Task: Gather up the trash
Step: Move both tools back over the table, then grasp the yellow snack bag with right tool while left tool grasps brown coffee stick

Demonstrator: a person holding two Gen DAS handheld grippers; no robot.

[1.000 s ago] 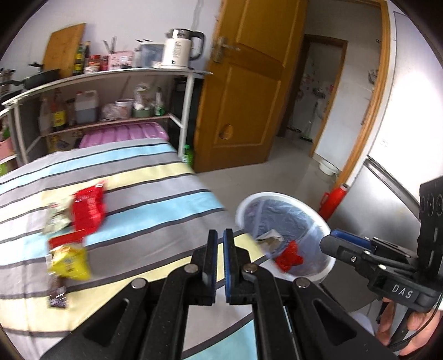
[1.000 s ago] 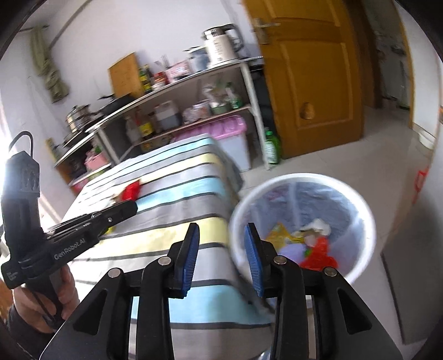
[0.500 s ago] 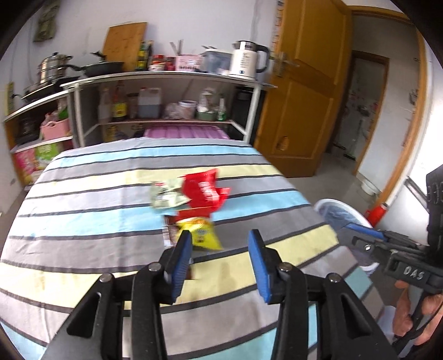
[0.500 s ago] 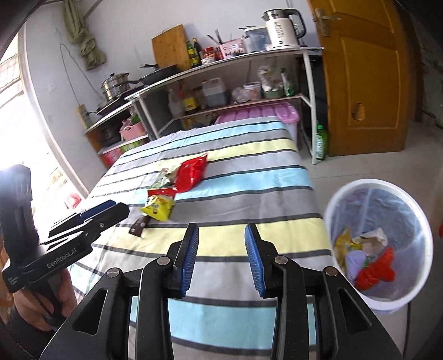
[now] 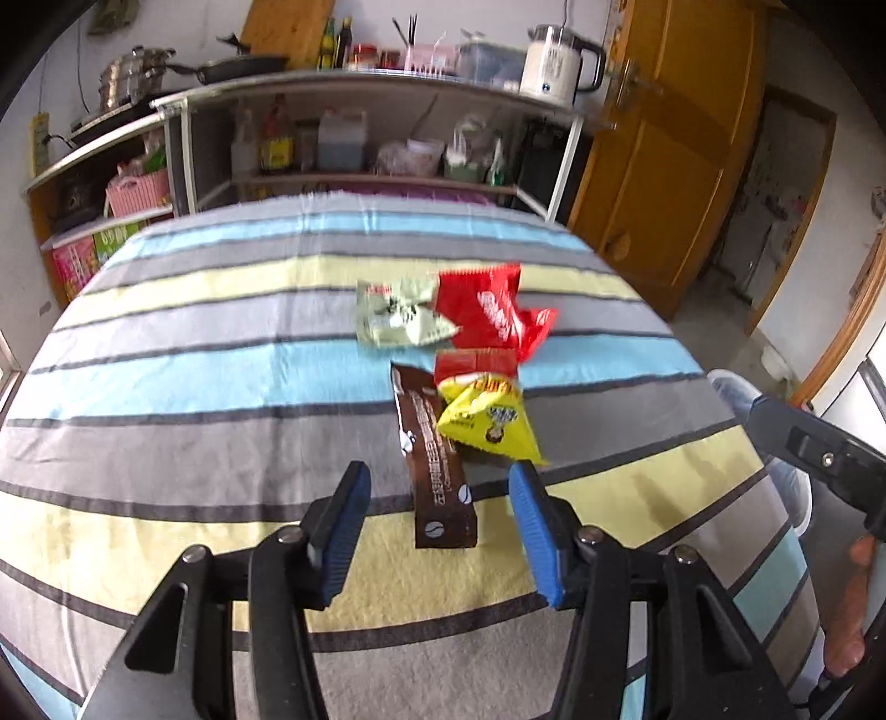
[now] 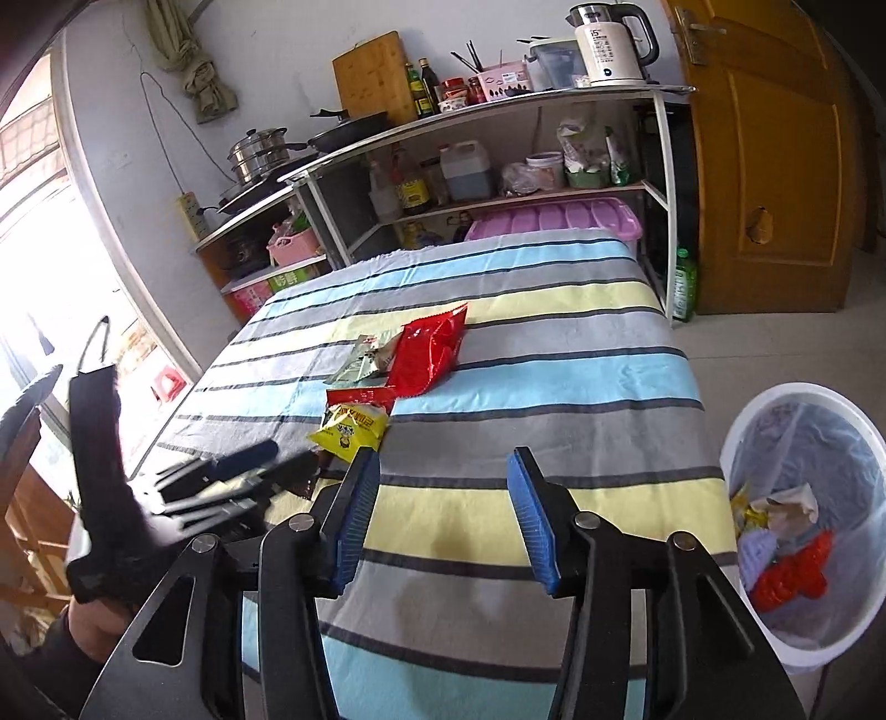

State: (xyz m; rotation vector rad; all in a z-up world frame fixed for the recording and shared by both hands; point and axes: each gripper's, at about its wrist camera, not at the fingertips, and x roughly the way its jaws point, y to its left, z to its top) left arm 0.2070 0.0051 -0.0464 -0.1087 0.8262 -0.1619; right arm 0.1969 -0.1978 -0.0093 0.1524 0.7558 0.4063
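On the striped tablecloth [image 5: 221, 387], near its middle, lies a small heap of wrappers. A brown wrapper [image 5: 437, 471] is nearest the left gripper [image 5: 437, 526], its near end between the spread blue pads [image 5: 346, 515] but not touched by them. A yellow snack bag [image 5: 487, 421] overlaps the brown wrapper's right edge, with a flat red packet [image 5: 476, 363] just behind it. Farther back a crumpled red bag [image 5: 493, 315] sits against a pale green wrapper [image 5: 398, 321].

Off the table's right side stands a white trash bin [image 6: 742, 437] lined with a clear bag (some red, yellow and white litter already inside). The right gripper [image 6: 443, 515] hangs over the near part of the cloth, jaws wide apart and holding nothing, well short of the heap.

Behind the table a metal shelf [image 6: 498, 105] carries bottles, a pot, a cutting board and a white kettle [image 6: 609, 41]. A wooden door [image 6: 775, 166] stands to its right.
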